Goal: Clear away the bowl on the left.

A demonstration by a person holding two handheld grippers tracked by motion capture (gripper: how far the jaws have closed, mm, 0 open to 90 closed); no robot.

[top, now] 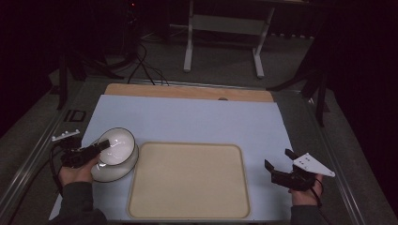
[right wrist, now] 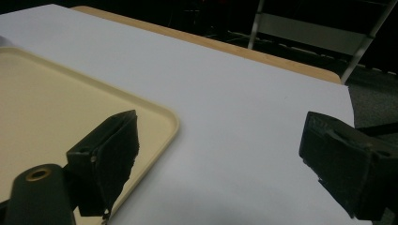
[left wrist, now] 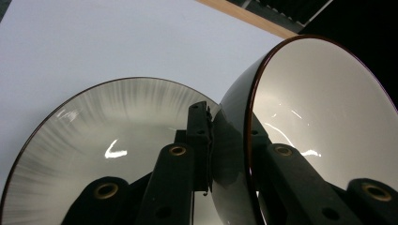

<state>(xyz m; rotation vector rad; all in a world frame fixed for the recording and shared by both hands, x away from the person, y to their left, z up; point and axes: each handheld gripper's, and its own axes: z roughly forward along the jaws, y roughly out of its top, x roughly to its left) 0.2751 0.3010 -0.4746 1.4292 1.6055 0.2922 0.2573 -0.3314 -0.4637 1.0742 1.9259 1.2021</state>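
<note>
Closest to us in the left gripper view, our left gripper (left wrist: 225,154) clamps the wall of the upper bowl (left wrist: 324,103), one finger (left wrist: 199,136) outside and the other against the glossy white inside. That bowl tips up on edge, dark-rimmed, with a dark outer skin. Beneath the fingers lies a second bowl (left wrist: 94,126), grey-streaked inside and cut off at the bottom edge; whether the two touch is hidden behind the jaws. Our right gripper (right wrist: 220,159) hangs spread wide over bare white table (right wrist: 244,93), the cream tray (right wrist: 51,98) just beside one finger. We can read no writing anywhere.
</note>
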